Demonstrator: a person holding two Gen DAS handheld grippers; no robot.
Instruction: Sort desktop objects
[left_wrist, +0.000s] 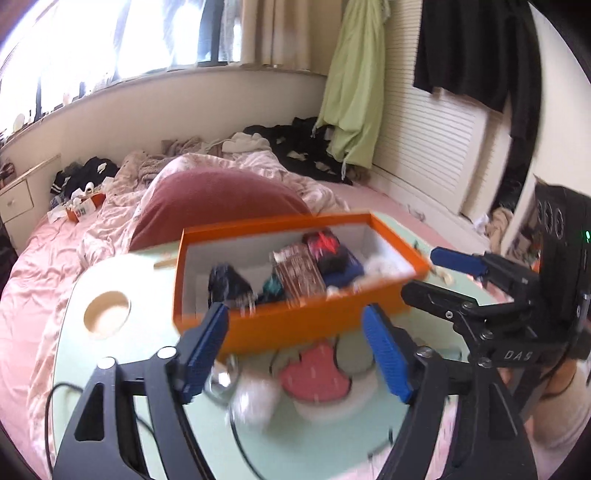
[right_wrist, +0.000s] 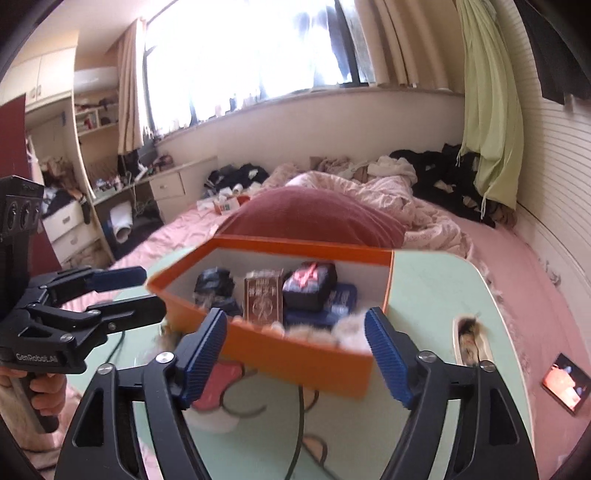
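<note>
An orange box with a white inside stands on a pale green lap table. It holds a brown patterned packet, a black pouch, a dark packet with a red mark and a blue item. My left gripper is open and empty just in front of the box. A white fluffy thing and a metal ring lie below it. My right gripper is open and empty before the box. Each gripper shows in the other's view, the right one and the left one.
The table has a round cup hole at its left and a slot at its right. It stands on a pink bed with a dark red pillow behind the box. A phone lies on the bed at the right.
</note>
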